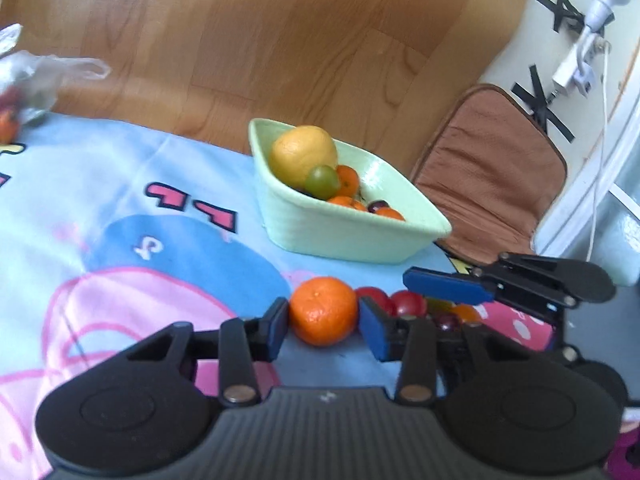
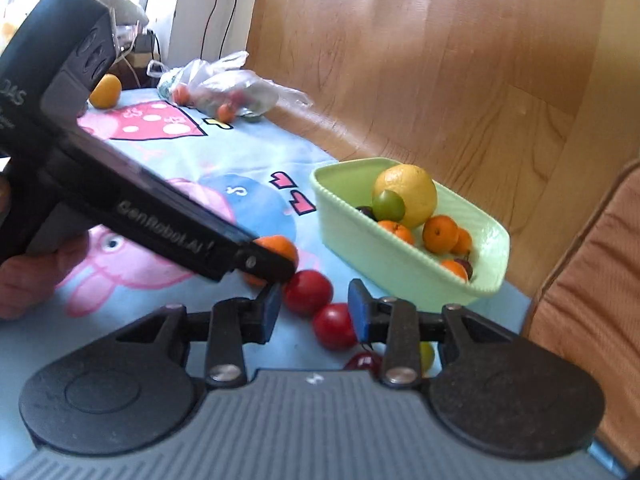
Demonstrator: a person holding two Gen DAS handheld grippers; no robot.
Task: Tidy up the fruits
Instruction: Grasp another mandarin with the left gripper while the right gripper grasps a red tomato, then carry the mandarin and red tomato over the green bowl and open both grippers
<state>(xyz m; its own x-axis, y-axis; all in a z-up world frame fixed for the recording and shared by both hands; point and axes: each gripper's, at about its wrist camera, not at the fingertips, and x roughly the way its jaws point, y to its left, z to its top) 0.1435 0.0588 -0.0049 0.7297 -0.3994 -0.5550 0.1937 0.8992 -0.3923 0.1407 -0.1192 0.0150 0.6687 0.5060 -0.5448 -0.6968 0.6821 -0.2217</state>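
While the left gripper (image 1: 323, 322) sits low over the cartoon tablecloth (image 1: 120, 208), a mandarin (image 1: 323, 310) lies between its blue fingers (image 1: 276, 330), which are spread and flank it closely; whether they touch it I cannot tell. Just beside it lie two red plums (image 2: 308, 292). The right gripper (image 2: 314, 314) has its fingers spread around the nearer plum (image 2: 334, 326), apart from it. Beyond, near the table's far edge, stands the green basket (image 1: 344, 240) holding a lemon (image 1: 304, 154), a green grape and more mandarins.
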